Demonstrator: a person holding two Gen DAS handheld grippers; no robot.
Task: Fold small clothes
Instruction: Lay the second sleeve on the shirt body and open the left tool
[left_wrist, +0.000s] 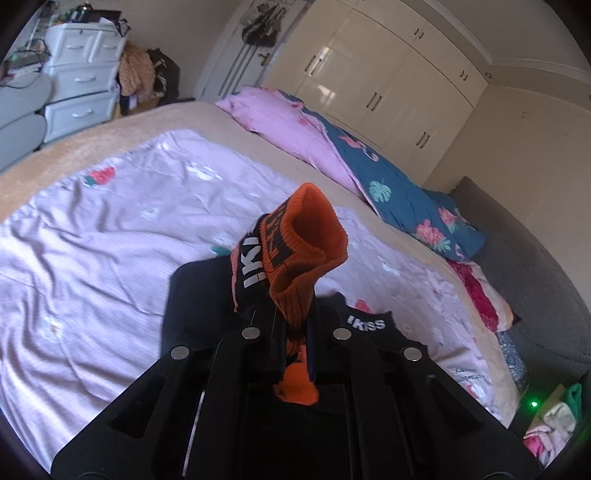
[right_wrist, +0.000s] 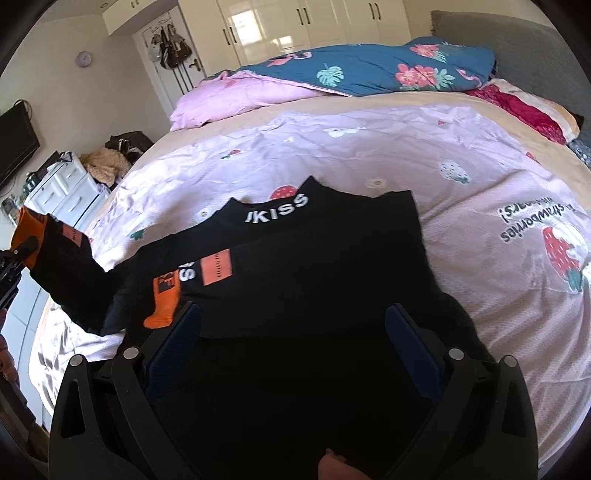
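A small black sweater (right_wrist: 314, 258) with a white-lettered collar (right_wrist: 277, 212) lies on the bed. My left gripper (left_wrist: 297, 317) is shut on the orange cuff (left_wrist: 306, 236) of one sleeve, which sticks up out of its fingers above the sweater body (left_wrist: 199, 295). In the right wrist view that sleeve is stretched out to the far left, where the left gripper (right_wrist: 11, 266) holds the cuff (right_wrist: 27, 229) off the bed. The other orange cuff (right_wrist: 162, 306) rests on the sweater's front. My right gripper (right_wrist: 293, 325) is open wide, low over the sweater's lower part, with only black cloth under it.
A pink strawberry-print sheet (right_wrist: 443, 206) covers the bed. A folded blue floral quilt (right_wrist: 369, 70) and pink bedding (right_wrist: 221, 99) lie along the far side. White drawers (left_wrist: 81, 74) stand beyond the bed, a grey headboard (left_wrist: 517, 258) at its end.
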